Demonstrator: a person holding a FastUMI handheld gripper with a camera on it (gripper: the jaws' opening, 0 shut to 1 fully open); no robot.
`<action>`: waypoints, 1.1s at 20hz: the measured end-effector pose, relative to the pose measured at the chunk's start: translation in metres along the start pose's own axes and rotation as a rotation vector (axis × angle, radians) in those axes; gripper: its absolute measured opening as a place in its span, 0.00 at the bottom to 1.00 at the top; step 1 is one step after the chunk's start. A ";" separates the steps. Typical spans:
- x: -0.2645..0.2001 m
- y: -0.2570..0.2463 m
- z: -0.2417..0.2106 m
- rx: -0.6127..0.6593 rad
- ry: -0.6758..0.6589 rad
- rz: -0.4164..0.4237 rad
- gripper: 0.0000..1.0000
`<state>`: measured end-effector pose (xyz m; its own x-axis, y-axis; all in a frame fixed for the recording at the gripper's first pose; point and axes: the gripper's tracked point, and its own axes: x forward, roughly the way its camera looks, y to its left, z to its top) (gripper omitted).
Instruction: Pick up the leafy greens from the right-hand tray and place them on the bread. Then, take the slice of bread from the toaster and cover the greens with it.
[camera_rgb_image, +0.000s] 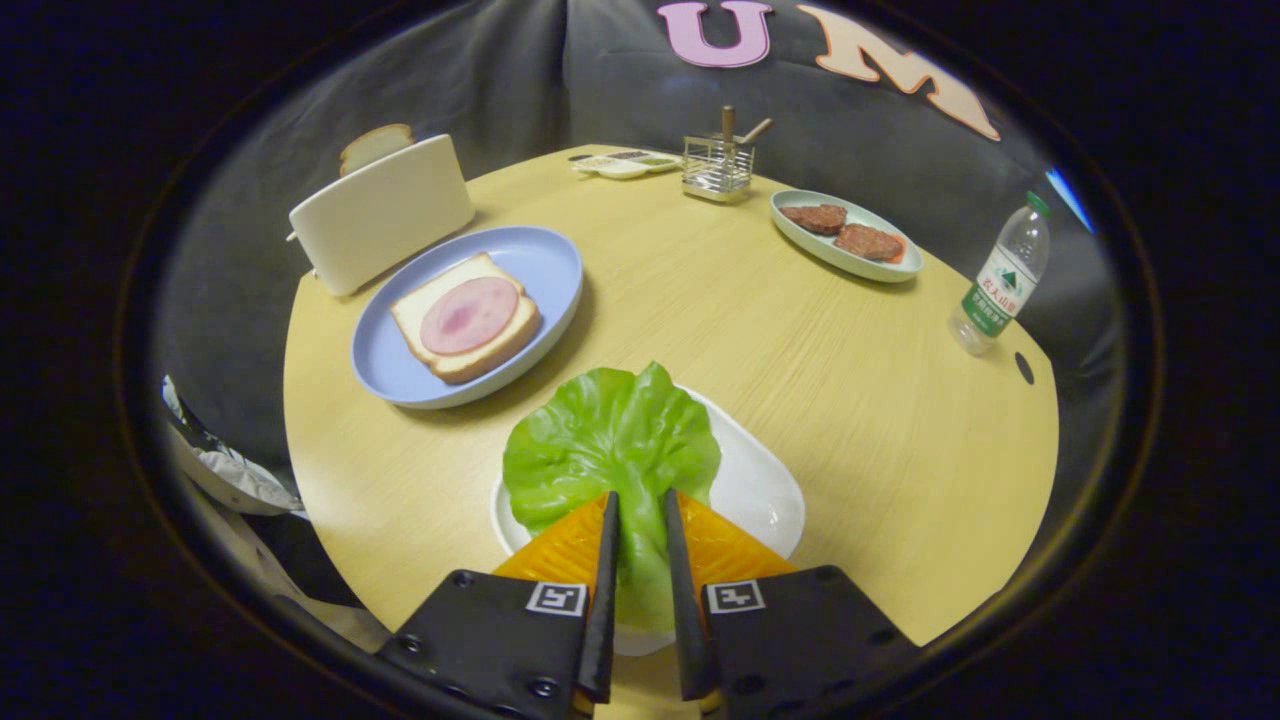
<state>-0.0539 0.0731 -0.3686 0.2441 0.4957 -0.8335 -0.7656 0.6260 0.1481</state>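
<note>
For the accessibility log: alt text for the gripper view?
The hand-held gripper pinches a lettuce leaf on a white tray. Beyond sit a blue plate with ham-topped bread and a toaster holding a slice.

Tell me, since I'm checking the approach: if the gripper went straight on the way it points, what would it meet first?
The lettuce leaf: it already lies between the gripper's fingers, on the white tray. Whether both fingers press it is unclear. Beyond it, only bare table, as far as depth can be judged.
</note>
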 end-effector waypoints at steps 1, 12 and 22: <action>-0.001 0.000 -0.002 -0.002 0.009 -0.009 0.30; -0.027 0.017 0.025 0.017 -0.062 -0.072 0.29; -0.029 0.027 0.035 0.000 -0.054 -0.108 0.04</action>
<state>-0.0608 0.0967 -0.3218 0.3565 0.4573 -0.8147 -0.7334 0.6772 0.0592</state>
